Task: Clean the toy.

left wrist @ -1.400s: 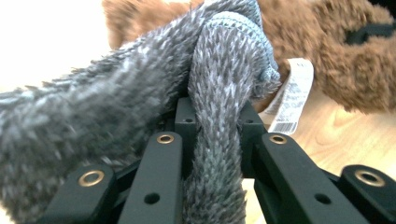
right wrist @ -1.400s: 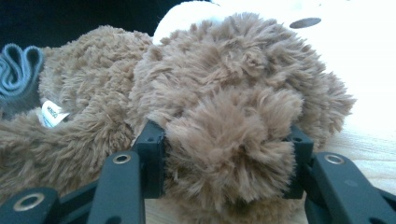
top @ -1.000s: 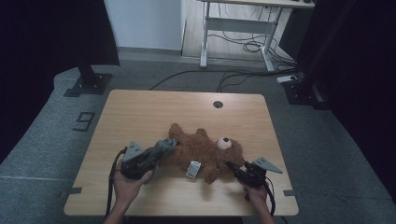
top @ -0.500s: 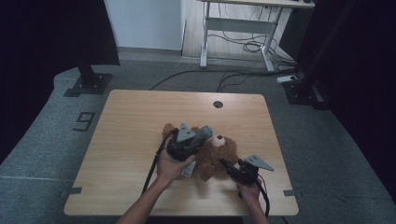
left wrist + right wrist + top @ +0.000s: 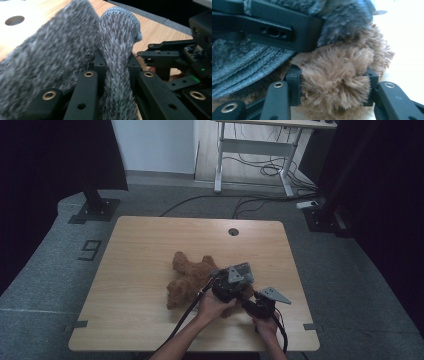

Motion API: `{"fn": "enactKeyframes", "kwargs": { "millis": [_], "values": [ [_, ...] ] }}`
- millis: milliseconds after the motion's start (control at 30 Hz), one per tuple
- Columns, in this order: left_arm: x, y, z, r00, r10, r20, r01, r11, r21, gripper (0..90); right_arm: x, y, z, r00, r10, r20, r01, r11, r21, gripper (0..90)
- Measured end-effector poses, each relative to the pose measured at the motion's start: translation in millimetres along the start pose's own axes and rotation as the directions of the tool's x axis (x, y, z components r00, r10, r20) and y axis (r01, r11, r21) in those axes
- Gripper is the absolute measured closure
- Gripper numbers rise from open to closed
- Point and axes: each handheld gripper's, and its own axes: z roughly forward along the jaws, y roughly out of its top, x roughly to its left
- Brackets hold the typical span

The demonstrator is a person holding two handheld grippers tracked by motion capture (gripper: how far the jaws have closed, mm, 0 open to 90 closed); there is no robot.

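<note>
A: The left gripper (image 5: 116, 75) is clenched on a fold of the grey knitted hat (image 5: 117, 45); the rest of the hat bulges out to one side of its jaws; the knit is soft and light, so it bunches rather than holds a shape.

B: And the right gripper (image 5: 332, 97)?

A: Its jaws pinch a tuft of the brown teddy bear (image 5: 337, 72), probably an ear or the side of the head, though the fur hides which; the hat lies just above and beyond those jaws, against the bear's head. In the high view the bear (image 5: 192, 280) lies on the wooden table (image 5: 150, 250), ahead of both hands, with the left gripper (image 5: 235, 282) over its head end and the right gripper (image 5: 262, 304) just beside it.

B: How will they handle?

A: The plush is light and squashy, not fragile; the fur may slip under a shallow pinch, so a deep bite on the ear or head seam holds better; the hat stretches, so take it at the ribbed brim, not the crown, and ease it on without tugging hard.
</note>
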Motion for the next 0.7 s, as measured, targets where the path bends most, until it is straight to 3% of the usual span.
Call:
{"fn": "enactKeyframes", "kwargs": {
  "millis": [33,133,300,433,600,700],
  "values": [
    [0.0,0.0,0.0,1.0000,0.000,0.000,0.000,1.0000,0.000,76.9,0.0,0.0,0.0,1.0000,0.000,0.000,0.000,1.000,0.000,49.8],
    [8.2,-4.8,-10.2,0.9986,0.007,-0.052,-0.007,1.0000,0.002,76.9,-0.1,0.2,-0.1,1.0000,0.005,-0.001,-0.005,1.000,0.000,50.0],
    [35.7,-16.7,-33.6,0.9910,-0.048,-0.125,0.049,0.9988,-0.002,76.9,-0.1,-0.3,-0.4,1.0000,0.009,0.002,-0.009,1.000,-0.005,50.0],
    [56.5,-26.5,-52.7,0.9864,-0.104,-0.127,0.102,0.9945,-0.023,77.1,1.2,-1.0,-1.0,1.0000,0.003,0.000,-0.003,1.000,-0.004,50.0],
    [67.6,-31.2,-69.9,0.9818,-0.116,-0.150,0.112,0.9931,-0.035,77.1,1.3,-1.6,-1.3,1.0000,0.005,0.000,-0.005,1.000,-0.006,50.0],
    [77.1,-36.0,-79.6,0.9759,-0.127,-0.178,0.121,0.9918,-0.040,77.0,0.9,-1.8,-1.4,1.0000,0.003,-0.002,-0.003,1.000,-0.006,50.0]
  ]
}}
